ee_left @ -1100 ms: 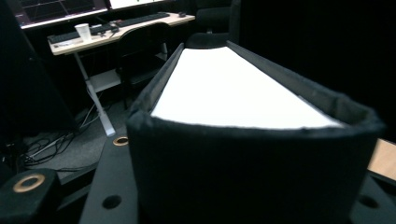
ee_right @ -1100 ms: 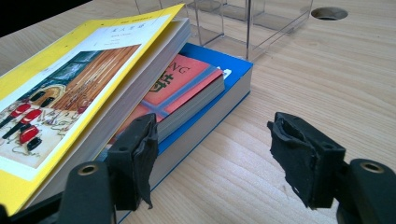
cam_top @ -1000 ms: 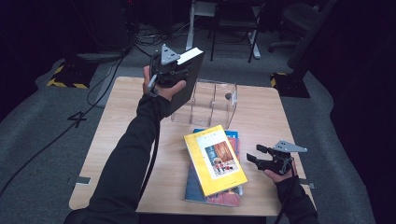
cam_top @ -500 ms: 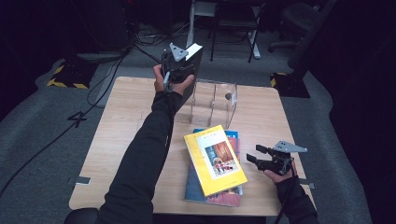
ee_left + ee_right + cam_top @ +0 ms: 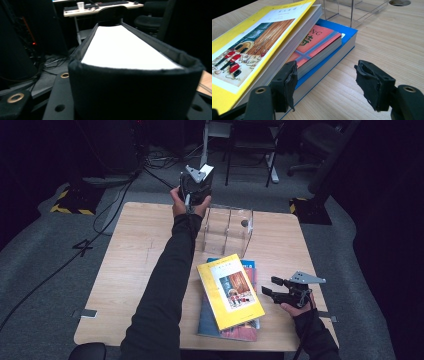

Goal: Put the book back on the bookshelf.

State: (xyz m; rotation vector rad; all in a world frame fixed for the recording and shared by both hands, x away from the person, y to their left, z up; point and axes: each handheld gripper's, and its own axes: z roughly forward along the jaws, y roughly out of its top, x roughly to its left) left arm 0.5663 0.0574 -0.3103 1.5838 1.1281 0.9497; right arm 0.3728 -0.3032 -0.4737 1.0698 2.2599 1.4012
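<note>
My left gripper (image 5: 196,184) is held up over the table's far edge, shut on a black-covered book (image 5: 201,176) whose white page edge (image 5: 125,47) runs away from the camera in the left gripper view. Just right of it stands a clear acrylic rack (image 5: 227,227). Nearer the front lies a stack: a yellow book (image 5: 230,290) askew on a red book (image 5: 317,42) and a blue book (image 5: 332,65). My right gripper (image 5: 268,286) rests low at the stack's right side, open, its jaws (image 5: 325,77) pointing at the book edges with nothing between them.
The wooden table (image 5: 135,255) has bare room on its left half. A round hole (image 5: 399,2) sits in the tabletop behind the rack. Cables, a chair and a desk stand on the dark floor beyond the far edge.
The left hand has carried the black book to the right, closer to the clear rack. The right gripper and the stack have not moved.
</note>
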